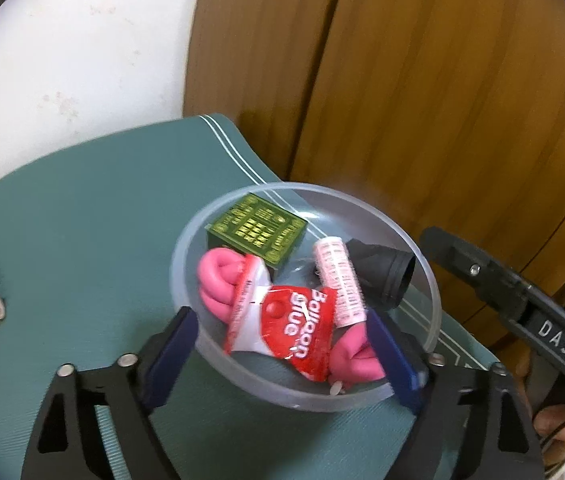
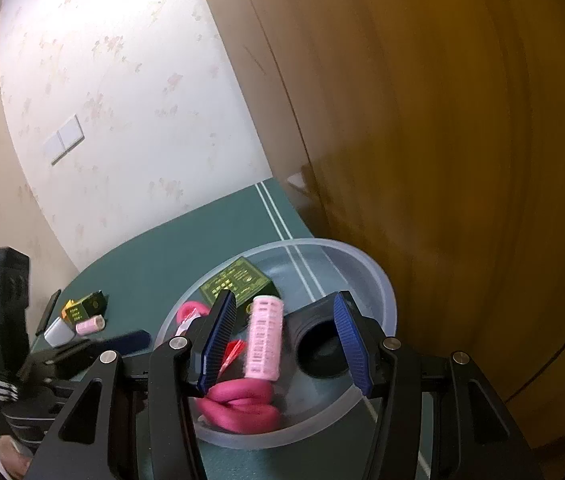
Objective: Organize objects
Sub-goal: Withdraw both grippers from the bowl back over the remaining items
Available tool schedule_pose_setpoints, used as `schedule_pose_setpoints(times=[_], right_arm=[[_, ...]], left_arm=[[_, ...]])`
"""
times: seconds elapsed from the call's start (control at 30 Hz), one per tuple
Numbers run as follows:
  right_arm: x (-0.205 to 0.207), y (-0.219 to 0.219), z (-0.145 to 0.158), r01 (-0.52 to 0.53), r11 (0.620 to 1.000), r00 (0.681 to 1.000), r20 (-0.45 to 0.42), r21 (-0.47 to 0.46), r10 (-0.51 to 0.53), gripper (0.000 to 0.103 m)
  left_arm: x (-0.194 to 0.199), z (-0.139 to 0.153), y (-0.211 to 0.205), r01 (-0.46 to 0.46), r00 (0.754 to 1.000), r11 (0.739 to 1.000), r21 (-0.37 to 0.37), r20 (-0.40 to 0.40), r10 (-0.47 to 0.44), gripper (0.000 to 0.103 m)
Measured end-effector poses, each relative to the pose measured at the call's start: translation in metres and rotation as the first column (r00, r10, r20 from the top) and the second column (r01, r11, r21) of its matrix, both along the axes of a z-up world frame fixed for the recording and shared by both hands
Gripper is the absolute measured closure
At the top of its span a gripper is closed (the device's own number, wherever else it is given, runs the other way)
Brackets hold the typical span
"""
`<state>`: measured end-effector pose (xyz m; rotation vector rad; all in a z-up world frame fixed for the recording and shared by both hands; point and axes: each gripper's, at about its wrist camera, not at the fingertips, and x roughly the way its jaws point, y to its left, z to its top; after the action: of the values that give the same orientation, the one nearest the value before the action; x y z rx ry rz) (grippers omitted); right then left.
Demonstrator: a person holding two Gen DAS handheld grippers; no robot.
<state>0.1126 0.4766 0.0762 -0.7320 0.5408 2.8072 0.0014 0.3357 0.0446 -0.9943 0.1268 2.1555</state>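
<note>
A teal mat (image 1: 94,216) with paired white stripes near its edge covers the counter, which stands against a pale floral-papered wall (image 2: 122,92) and a wooden wardrobe door (image 1: 422,80). A white double switch plate (image 2: 63,139) sits on the wall.

Near the mat's edge rests a clear plastic bowl (image 1: 434,280). It holds a green box (image 1: 258,232), a pink hair roller (image 1: 340,280), a black funnel-shaped piece (image 1: 386,276), a red "Balloon Glue" packet (image 1: 282,320) and pink twisted balloons (image 1: 218,276).

The left claw (image 1: 286,356) is spread wide, its blue pads either side of the bowl's near rim, gripping nothing. The right claw (image 2: 282,340) is likewise parted above the bowl, holding nothing.

Well apart on the mat lie a second green box (image 2: 86,306) and a second pink roller (image 2: 90,325), touching each other.
</note>
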Motion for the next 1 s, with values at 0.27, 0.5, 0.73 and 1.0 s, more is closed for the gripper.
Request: schedule_pose_setpoints(times=[0.27, 0.5, 0.73, 1.0], right_arm=[[-0.002, -0.022, -0.004, -0.037, 0.999, 0.999, 0.02, 0.003, 0.037, 0.05], [-0.011, -0.044, -0.004, -0.073, 0.997, 0.997, 0.03, 0.015, 0.072, 0.05], [-0.027, -0.072, -0.003, -0.131, 0.991, 0.99, 0.049, 0.04, 0.129, 0.05], [-0.057, -0.109, -0.01, -0.224, 0.973, 0.971, 0.097, 0.046, 0.219, 0.05]], left_arm=[[-0.008, 0.002, -0.039, -0.13, 0.991, 0.991, 0.014, -0.001, 0.13, 0.001], [-0.012, -0.006, -0.07, -0.233, 0.972, 0.972, -0.012, -0.02, 0.232, 0.001], [-0.015, -0.011, -0.1, -0.293, 0.956, 0.956, -0.024, -0.027, 0.292, 0.001], [-0.02, -0.015, -0.139, -0.365, 0.931, 0.931, -0.025, -0.019, 0.364, 0.001]])
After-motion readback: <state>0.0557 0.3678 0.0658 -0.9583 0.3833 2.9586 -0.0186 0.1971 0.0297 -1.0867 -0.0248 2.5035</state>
